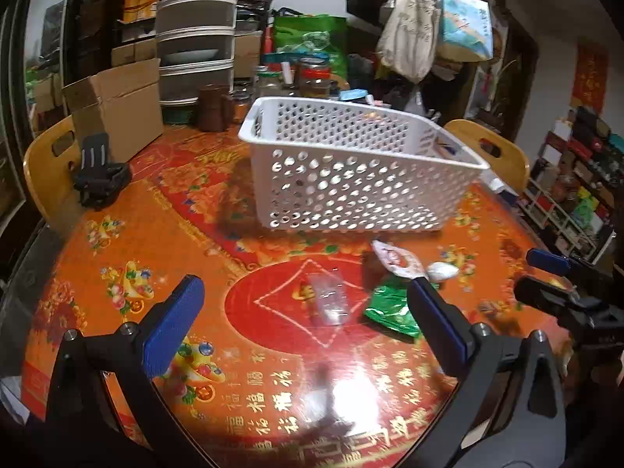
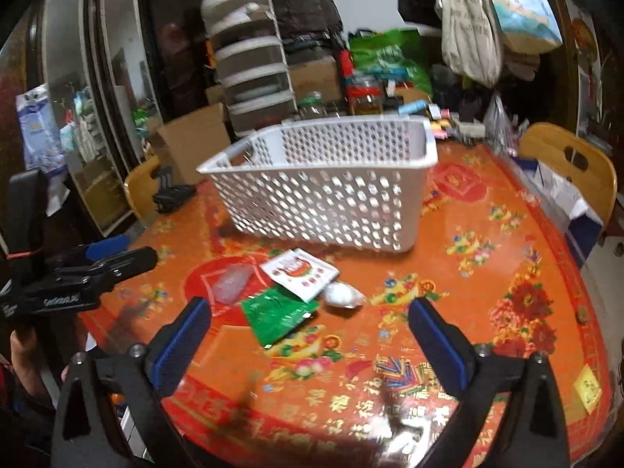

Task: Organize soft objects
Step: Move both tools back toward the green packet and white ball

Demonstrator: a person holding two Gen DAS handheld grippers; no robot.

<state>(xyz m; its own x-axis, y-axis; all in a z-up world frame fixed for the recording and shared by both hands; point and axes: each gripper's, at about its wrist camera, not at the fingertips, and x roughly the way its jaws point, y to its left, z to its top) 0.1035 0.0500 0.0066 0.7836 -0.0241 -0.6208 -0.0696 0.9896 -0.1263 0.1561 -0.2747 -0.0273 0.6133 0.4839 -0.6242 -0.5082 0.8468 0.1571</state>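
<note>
A white perforated basket (image 1: 351, 167) stands on the orange table; it also shows in the right wrist view (image 2: 323, 187). In front of it lie a green packet (image 1: 392, 308) (image 2: 277, 314), a red-and-white packet (image 1: 394, 259) (image 2: 300, 273), a small white pouch (image 1: 442, 271) (image 2: 343, 295) and a clear plastic packet (image 1: 327, 298) (image 2: 232, 282). My left gripper (image 1: 304, 331) is open and empty, above the table just short of the packets. My right gripper (image 2: 310, 345) is open and empty, just short of the green packet. The right gripper shows at the right edge of the left wrist view (image 1: 546, 273).
The round table (image 1: 136, 234) has a glossy patterned cloth. Wooden chairs (image 1: 48, 163) (image 2: 569, 163) stand at its left and right. A black clamp (image 1: 99, 179), a cardboard box (image 1: 121, 109), jars (image 1: 312, 74) and drawers (image 1: 195, 39) crowd the far side.
</note>
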